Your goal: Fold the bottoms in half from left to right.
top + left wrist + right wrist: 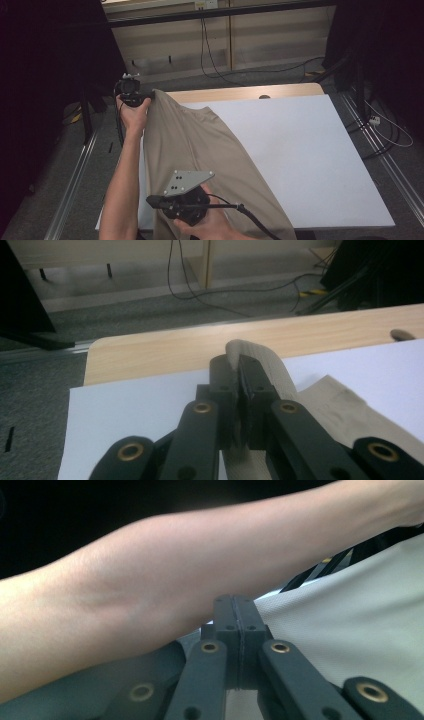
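A beige cloth (200,155), which looks like a garment, lies along the left part of the desk (240,93), over the white sheet (310,160) that covers most of the desktop, running from the far left corner down to the near edge, where it hangs off. The left gripper (150,94) is at the far left corner, and the left gripper view shows its jaws pressed together on a folded edge of the cloth (260,365), which stands up in a small loop above the jaw tips. The right gripper (152,201) is at the near edge, under its grey plate (187,182); in the right gripper view its jaws stand fully together with the pale fabric (360,615) beside and beneath them, and they seem to pinch an edge of it, though the pinched part itself is hard to make out. The person's left forearm (122,180) reaches along the left side of the desk. Judged from this, both ends of the cloth are already gripped and held slightly raised, so the picking-up is done. What is left is probably to carry the held side across and lay it down, whether to spread the cloth flat or to fold it over, and then to let go; the right half of the white sheet is bare.
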### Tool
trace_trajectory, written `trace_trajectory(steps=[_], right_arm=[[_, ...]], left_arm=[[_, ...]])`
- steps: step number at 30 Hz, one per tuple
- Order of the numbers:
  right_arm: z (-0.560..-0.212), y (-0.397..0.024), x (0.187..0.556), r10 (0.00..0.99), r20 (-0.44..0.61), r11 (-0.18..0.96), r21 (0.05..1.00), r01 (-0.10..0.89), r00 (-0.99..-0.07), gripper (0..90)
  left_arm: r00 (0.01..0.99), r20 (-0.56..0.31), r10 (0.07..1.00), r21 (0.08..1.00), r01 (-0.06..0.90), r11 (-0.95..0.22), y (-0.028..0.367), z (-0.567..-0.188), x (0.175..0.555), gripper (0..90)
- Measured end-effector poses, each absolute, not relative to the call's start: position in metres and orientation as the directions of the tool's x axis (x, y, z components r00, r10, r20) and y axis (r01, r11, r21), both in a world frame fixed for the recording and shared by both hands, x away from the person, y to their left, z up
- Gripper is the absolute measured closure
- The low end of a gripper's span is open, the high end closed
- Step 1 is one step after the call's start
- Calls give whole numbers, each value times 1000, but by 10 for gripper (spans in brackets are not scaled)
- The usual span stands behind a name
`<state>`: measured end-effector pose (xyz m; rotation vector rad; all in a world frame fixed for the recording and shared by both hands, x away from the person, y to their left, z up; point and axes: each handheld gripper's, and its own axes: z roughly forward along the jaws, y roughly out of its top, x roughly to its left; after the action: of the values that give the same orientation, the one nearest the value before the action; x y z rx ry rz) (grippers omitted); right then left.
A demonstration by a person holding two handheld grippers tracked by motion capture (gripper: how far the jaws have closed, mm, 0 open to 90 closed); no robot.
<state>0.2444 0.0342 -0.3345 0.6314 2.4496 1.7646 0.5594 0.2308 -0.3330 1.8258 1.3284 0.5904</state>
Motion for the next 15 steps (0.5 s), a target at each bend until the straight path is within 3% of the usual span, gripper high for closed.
trace_trajectory(steps=[15], right_arm=[[-350,-16,247,462,180,273,903,332,-868,900]], left_arm=[[403,-79,912,794,578,-187,176,-358,572,862]])
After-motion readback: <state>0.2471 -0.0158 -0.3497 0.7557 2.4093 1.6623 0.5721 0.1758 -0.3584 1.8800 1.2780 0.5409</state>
